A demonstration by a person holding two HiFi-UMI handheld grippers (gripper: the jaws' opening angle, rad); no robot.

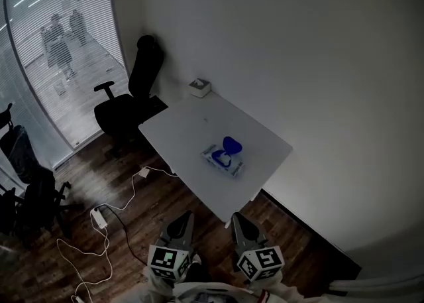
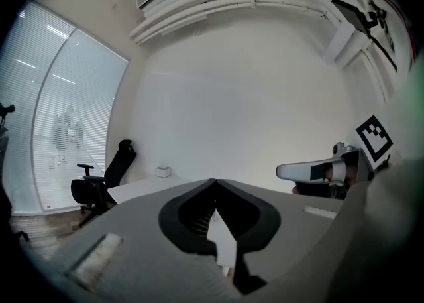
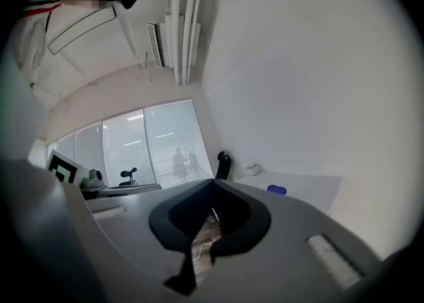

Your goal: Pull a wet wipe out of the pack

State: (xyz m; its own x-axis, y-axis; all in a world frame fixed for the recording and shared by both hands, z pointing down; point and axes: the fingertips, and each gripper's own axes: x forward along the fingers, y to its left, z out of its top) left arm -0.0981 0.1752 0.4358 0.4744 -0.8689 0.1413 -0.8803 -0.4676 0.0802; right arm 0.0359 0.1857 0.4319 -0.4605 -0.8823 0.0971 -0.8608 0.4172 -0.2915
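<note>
The wet wipe pack (image 1: 222, 160) lies flat near the middle of the white table (image 1: 192, 129), with its blue lid (image 1: 232, 144) flipped up. In the right gripper view only the blue lid (image 3: 277, 189) shows, on the tabletop ahead. Both grippers hover at the bottom of the head view, short of the table's near corner and well away from the pack. My left gripper (image 1: 185, 217) (image 2: 214, 181) has its jaws together with nothing between them. Beside it, my right gripper (image 1: 236, 217) (image 3: 213, 181) is shut and empty as well.
A small white box (image 1: 199, 87) stands at the table's far corner. A black office chair (image 1: 129, 99) sits beside the table's left side. White cables and a power strip (image 1: 99, 217) trail over the wooden floor. Glass walls with blinds (image 1: 59, 43) close the left side.
</note>
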